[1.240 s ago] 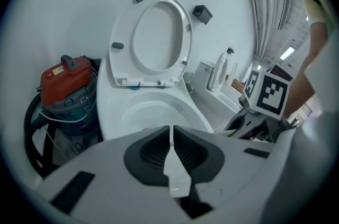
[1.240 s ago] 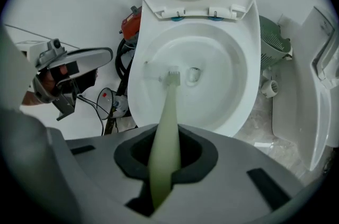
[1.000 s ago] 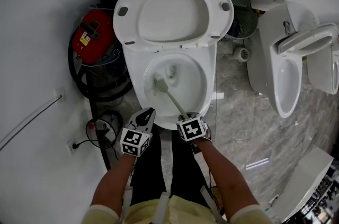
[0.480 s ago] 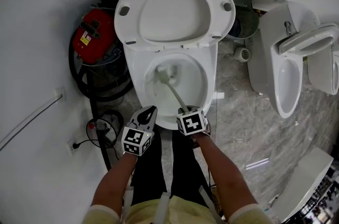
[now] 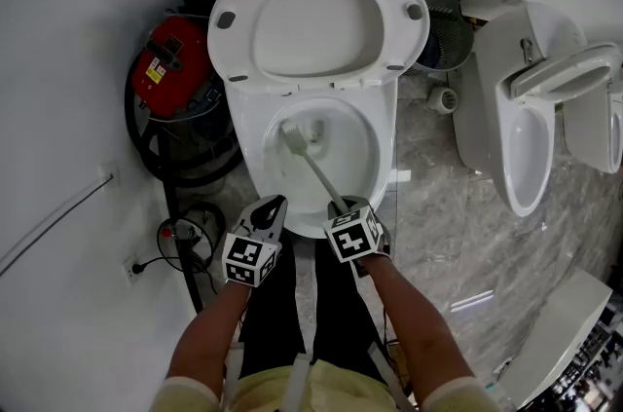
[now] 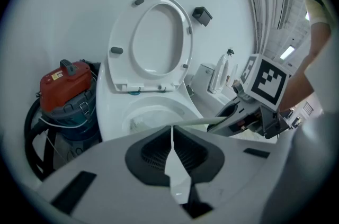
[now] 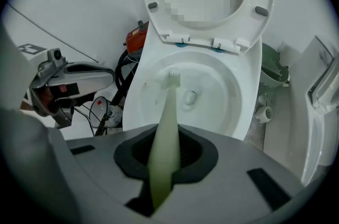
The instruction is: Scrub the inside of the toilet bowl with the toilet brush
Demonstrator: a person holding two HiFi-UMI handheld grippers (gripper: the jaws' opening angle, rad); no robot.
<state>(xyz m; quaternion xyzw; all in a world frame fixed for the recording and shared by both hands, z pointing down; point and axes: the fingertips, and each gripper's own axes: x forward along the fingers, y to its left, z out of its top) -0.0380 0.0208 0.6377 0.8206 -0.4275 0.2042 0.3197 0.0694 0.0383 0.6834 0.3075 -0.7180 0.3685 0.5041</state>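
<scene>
The toilet bowl stands open with its seat raised. The toilet brush slants into it, head near the rear left wall. The right gripper clamps the brush at its near end; the left gripper, closed on nothing, hovers alongside.

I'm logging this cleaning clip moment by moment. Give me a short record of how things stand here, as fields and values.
right gripper: shut on the toilet brush handle
toilet brush: head down inside the toilet bowl, in its far-left part
left gripper: shut, empty, held in front of the bowl, apart from it
seat: raised
beside toilet: red vacuum, on the person's left
</scene>
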